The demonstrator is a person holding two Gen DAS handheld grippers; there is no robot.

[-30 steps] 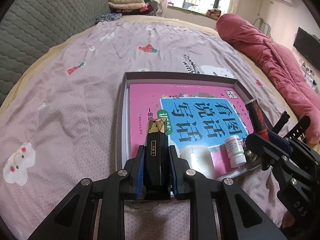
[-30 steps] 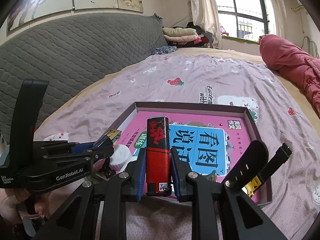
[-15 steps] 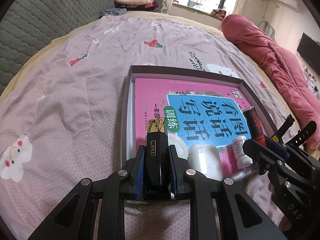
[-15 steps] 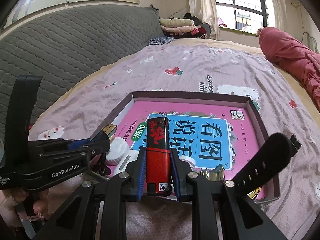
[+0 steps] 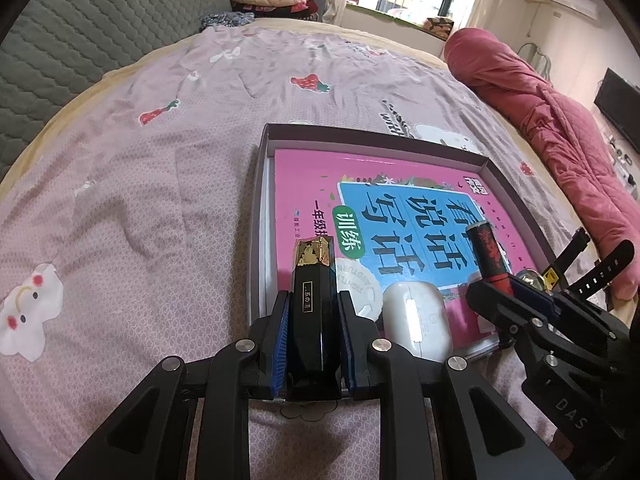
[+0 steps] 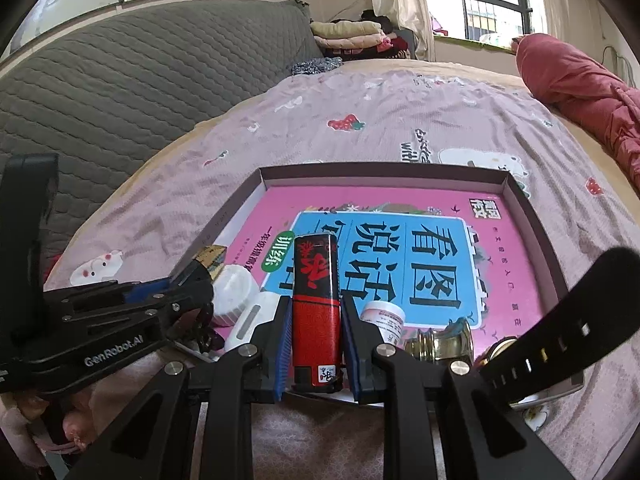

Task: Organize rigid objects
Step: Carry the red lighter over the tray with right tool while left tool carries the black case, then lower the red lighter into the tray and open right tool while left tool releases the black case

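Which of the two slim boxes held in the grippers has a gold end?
The black faceted box in the left gripper; its far end is gold foil. The right gripper holds a red-and-black box without gold.

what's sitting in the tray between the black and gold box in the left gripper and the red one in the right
A white oblong case and a white round lid lie between the black and gold box and red box, clearest in the left wrist view.

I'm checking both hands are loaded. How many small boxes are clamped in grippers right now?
2: a black box with a gold tip in the left gripper, and a red and black box in the right gripper, both over the tray's near edge.
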